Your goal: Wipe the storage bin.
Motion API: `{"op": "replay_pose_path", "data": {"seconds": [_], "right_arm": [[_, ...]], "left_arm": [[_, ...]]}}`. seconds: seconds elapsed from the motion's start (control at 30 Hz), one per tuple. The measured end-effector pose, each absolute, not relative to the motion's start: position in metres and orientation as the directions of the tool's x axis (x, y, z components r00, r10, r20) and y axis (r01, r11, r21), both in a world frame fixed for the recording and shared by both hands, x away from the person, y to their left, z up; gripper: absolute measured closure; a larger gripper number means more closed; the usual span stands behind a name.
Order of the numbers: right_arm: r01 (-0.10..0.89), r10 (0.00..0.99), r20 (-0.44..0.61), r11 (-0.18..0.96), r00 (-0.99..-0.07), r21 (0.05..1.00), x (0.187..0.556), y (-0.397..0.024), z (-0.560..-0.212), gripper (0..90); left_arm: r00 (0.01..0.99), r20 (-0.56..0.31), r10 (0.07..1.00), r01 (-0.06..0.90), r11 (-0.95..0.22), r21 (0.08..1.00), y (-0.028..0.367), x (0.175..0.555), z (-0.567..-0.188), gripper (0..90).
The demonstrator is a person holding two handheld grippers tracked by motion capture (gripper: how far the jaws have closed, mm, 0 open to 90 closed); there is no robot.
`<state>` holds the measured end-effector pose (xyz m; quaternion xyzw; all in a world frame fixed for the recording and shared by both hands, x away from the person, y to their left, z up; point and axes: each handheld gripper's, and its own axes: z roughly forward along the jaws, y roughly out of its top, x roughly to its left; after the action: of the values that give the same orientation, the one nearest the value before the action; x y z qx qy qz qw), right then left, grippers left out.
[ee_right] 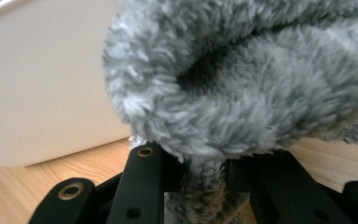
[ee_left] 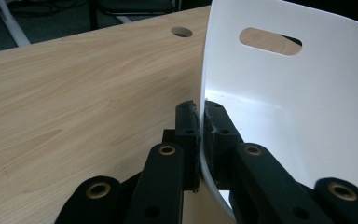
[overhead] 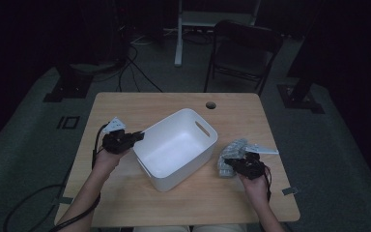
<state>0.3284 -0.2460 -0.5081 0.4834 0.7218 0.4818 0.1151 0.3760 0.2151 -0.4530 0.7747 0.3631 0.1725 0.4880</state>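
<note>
- High view: a white bin (overhead: 176,147) sits angled at the middle of the wooden counter (overhead: 125,104), empty as far as can be seen. The left gripper (overhead: 137,136) meets the bin's left rim. The right gripper (overhead: 233,163) holds a grey fleece cloth (overhead: 231,152) lying bunched on the counter just right of the bin. A black chair (overhead: 244,50) stands beyond the counter.
- Left gripper view: the jaws are clamped together on the thin edge of the bin (ee_left: 284,107), one pad on each side of the wall. The wall is smooth, glossy plastic with an oval handle slot near the top. It looks stiff and light, likely slippery, so a firm pinch on the rim seems the right hold; the slot would be another. A round hole shows in the counter (ee_left: 74,102) beyond.
- Right gripper view: the jaws are closed on a pinched fold of the cloth (ee_right: 261,93), which bulges over them in a thick roll. It is plush, mottled grey, soft and limp; it should weigh little and will sag and drape when lifted, so a hold on a gathered fold suits it. The bin's (ee_right: 42,84) outer wall stands close behind, on the counter (ee_right: 65,163).
</note>
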Motion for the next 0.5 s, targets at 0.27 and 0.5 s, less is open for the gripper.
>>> {"op": "replay_pose_path", "data": {"seconds": [0.27, 0.5], "right_arm": [[0.53, 0.784, 0.284, 0.068, -0.552, 0.845, 0.321, -0.238, -0.487, 72.1], [0.485, 0.762, 0.302, 0.019, -0.573, 0.874, 0.324, -0.23, -0.468, 72.1]], "left_arm": [[0.68, -0.085, 0.729, 0.393, -0.264, 0.881, 0.213, 0.378, -0.453, 85.6], [0.693, -0.087, 0.715, 0.395, -0.276, 0.876, 0.213, 0.381, -0.452, 85.6]]}}
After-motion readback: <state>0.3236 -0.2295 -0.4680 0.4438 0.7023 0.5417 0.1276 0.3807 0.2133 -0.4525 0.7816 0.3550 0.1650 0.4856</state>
